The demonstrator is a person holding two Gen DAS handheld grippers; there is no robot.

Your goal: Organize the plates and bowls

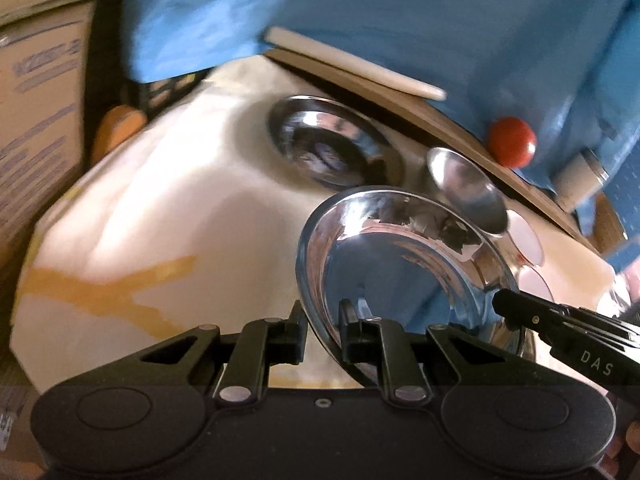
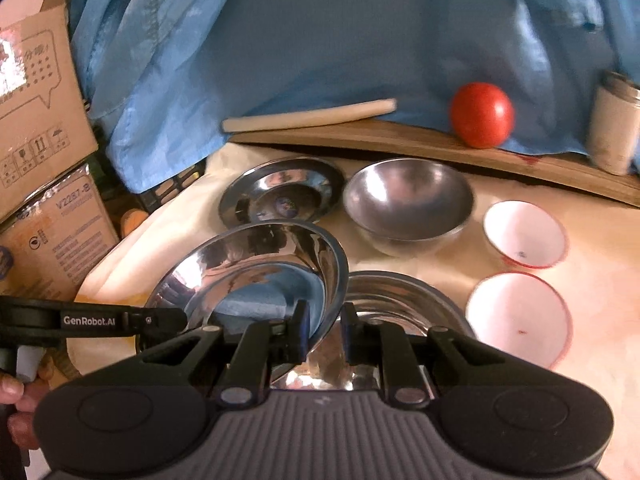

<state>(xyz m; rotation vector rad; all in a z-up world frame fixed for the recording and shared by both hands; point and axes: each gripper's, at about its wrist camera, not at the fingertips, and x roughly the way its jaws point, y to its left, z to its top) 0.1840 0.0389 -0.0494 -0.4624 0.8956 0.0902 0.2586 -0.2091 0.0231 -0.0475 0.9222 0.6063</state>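
Both grippers hold one shiny steel plate [image 1: 404, 264], tilted above the table. My left gripper [image 1: 322, 330] is shut on its near rim. My right gripper [image 2: 324, 330] is shut on the opposite rim of the same plate [image 2: 256, 268]. Under it sits another steel dish [image 2: 400, 300]. A steel plate [image 2: 280, 196] and a steel bowl [image 2: 408, 204] lie further back. Two white bowls with red rims [image 2: 524, 236] [image 2: 520, 320] stand at the right. The back plate [image 1: 332, 144] and the steel bowl [image 1: 468, 188] also show in the left wrist view.
A cream cloth [image 2: 600, 280] covers the table. A wooden board [image 2: 400, 140] lies at the back with a red tomato [image 2: 482, 114], a white stick [image 2: 308, 118] and a tin [image 2: 616, 128]. Blue fabric [image 2: 320, 40] hangs behind. Cardboard boxes [image 2: 36, 120] stand at the left.
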